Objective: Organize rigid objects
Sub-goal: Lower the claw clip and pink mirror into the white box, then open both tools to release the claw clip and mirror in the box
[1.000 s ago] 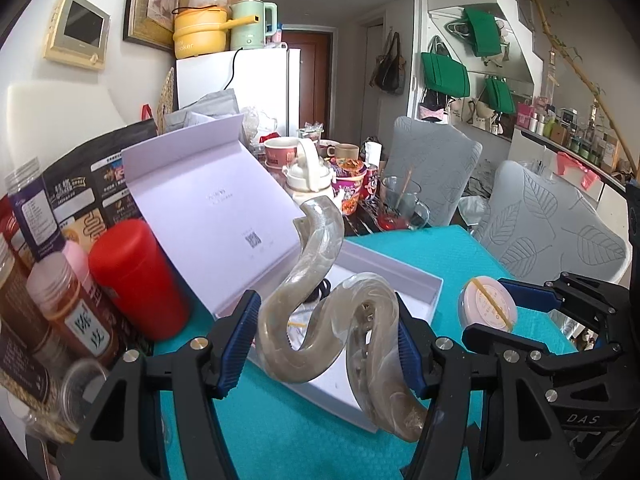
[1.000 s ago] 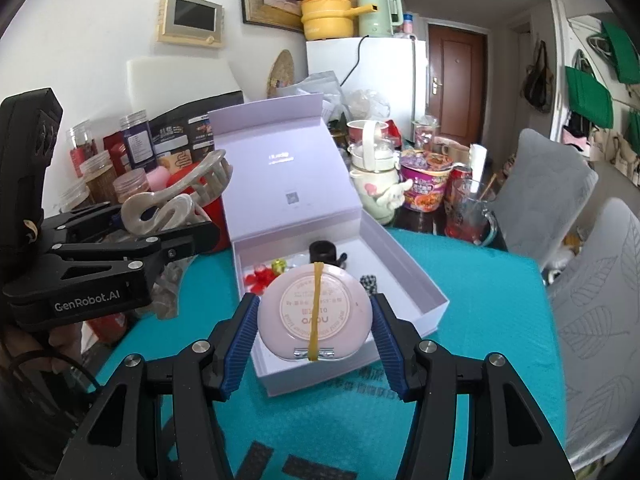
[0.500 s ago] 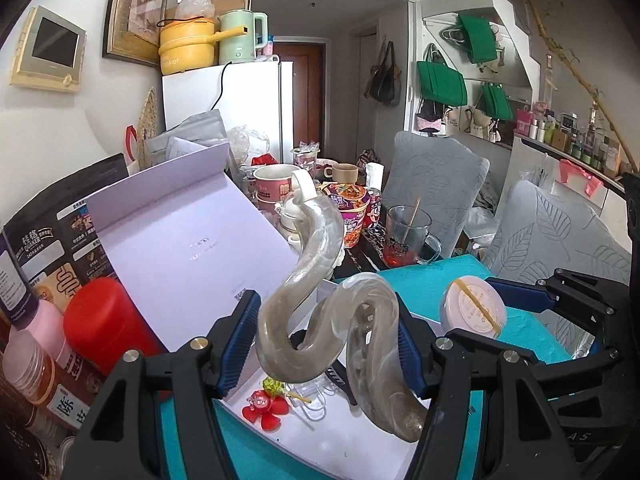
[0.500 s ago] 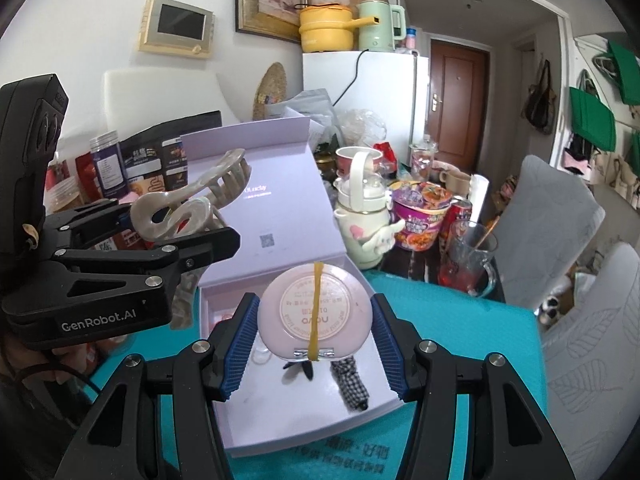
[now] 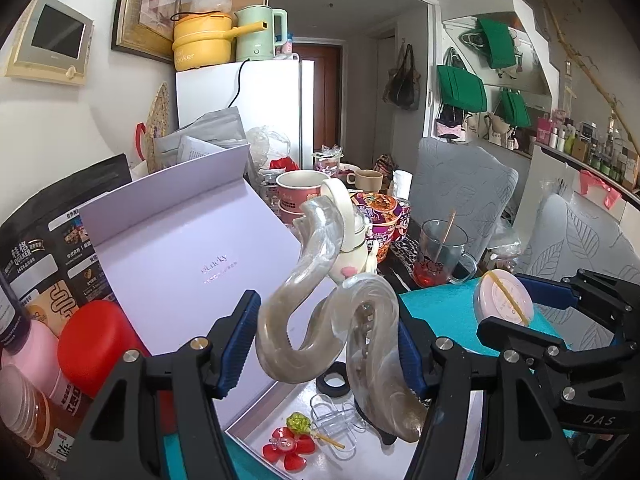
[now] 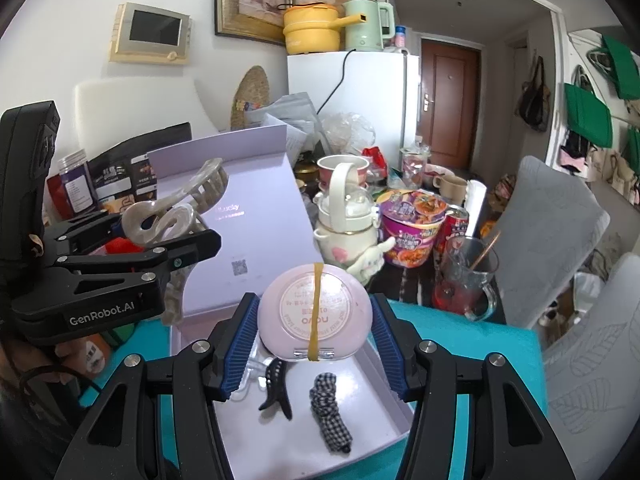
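Note:
My left gripper [image 5: 326,344] is shut on a large pearly beige hair claw [image 5: 316,320] and holds it above the open lilac gift box [image 5: 192,264]. The claw also shows in the right wrist view [image 6: 172,208]. My right gripper [image 6: 314,336] is shut on a round pink compact [image 6: 314,312] with a yellow rubber band, held over the box tray [image 6: 372,412]. The compact also shows in the left wrist view [image 5: 502,300]. In the tray lie a black clip [image 6: 276,384], a checked scrunchie [image 6: 330,412], a red flower clip [image 5: 288,446], a clear clip [image 5: 334,420] and a black ring [image 5: 334,380].
The box stands on a teal cloth [image 6: 460,344]. Jars, a red can [image 5: 96,344] and snack bags crowd the left. A white teapot [image 6: 346,220], a noodle cup [image 6: 412,228] and a glass mug [image 6: 468,280] stand behind the box. Grey chairs stand at the right.
Both grippers have moved forward over the open box with their objects still held. The tray's contents now lie right under them.

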The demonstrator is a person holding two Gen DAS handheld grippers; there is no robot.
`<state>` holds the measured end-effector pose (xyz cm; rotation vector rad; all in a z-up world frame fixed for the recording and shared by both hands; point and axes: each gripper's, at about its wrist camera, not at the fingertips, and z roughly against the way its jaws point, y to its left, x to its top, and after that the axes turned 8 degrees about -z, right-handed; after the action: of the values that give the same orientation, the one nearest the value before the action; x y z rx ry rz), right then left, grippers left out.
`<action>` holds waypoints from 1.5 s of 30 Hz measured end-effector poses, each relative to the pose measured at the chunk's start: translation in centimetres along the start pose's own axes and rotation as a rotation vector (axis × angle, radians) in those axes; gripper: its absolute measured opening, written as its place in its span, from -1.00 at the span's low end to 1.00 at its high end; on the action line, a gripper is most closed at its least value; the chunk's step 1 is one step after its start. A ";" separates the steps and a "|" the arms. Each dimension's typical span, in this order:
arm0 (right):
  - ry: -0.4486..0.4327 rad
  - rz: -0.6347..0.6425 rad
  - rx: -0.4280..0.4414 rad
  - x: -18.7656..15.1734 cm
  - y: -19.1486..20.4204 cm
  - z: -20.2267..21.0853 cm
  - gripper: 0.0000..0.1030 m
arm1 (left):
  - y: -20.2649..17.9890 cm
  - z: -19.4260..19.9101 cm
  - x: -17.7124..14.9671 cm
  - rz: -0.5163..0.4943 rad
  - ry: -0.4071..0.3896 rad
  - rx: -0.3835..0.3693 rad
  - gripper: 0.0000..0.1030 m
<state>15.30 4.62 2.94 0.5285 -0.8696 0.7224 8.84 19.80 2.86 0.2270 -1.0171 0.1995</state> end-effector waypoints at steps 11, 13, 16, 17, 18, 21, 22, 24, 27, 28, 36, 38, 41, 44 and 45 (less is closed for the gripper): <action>0.076 -0.038 0.014 -0.8 -1.0 -4.0 0.08 | 0.1 -2.9 -0.8 -0.007 0.073 -0.038 0.21; 0.087 -0.040 0.021 -0.9 -1.1 -4.3 0.08 | 0.1 -3.3 -1.0 -0.014 0.082 -0.027 0.21; 0.090 -0.033 0.020 -1.1 -1.0 -4.4 0.08 | 0.0 -4.0 -1.2 -0.016 0.098 -0.033 0.21; 0.095 -0.032 0.017 -1.2 -1.1 -4.5 0.08 | 0.0 -4.3 -1.3 -0.018 0.107 -0.034 0.21; 0.100 -0.033 0.015 -1.2 -1.2 -4.7 0.08 | -0.1 -4.6 -1.5 -0.019 0.117 -0.038 0.21; 0.116 -0.038 0.011 -1.5 -1.5 -5.3 0.08 | -0.3 -5.5 -1.9 -0.025 0.148 -0.046 0.21; 0.122 -0.039 0.013 -1.6 -1.6 -5.5 0.08 | -0.4 -5.7 -2.1 -0.030 0.157 -0.047 0.21; 0.135 -0.039 0.014 -1.8 -1.7 -6.1 0.08 | -0.6 -6.1 -2.3 -0.036 0.173 -0.048 0.21; 0.149 -0.031 0.019 -2.2 -1.7 -6.8 0.08 | -0.8 -6.7 -2.7 -0.048 0.196 -0.045 0.21; 0.156 -0.028 0.020 -2.3 -1.7 -7.1 0.08 | -0.9 -7.0 -2.8 -0.052 0.205 -0.041 0.21; 0.189 -0.028 0.023 -3.2 -1.7 -8.9 0.08 | -1.2 -8.9 -3.7 -0.052 0.270 -0.044 0.21; 0.194 -0.026 0.026 -3.4 -1.7 -9.3 0.08 | -1.2 -9.3 -4.0 -0.053 0.284 -0.040 0.21; 0.208 -0.025 0.031 -3.8 -1.8 -10.0 0.08 | -1.0 -10.0 -4.4 -0.048 0.309 -0.038 0.21; 0.217 -0.020 0.034 -4.2 -1.7 -10.5 0.08 | -0.9 -10.6 -4.8 -0.054 0.335 -0.029 0.21; 0.221 -0.018 0.036 -4.3 -1.7 -10.7 0.08 | -0.8 -10.8 -4.9 -0.054 0.343 -0.030 0.21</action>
<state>19.97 9.28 -6.72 0.4774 -0.6463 0.7652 15.42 21.72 -6.89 0.1848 -0.6727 0.1668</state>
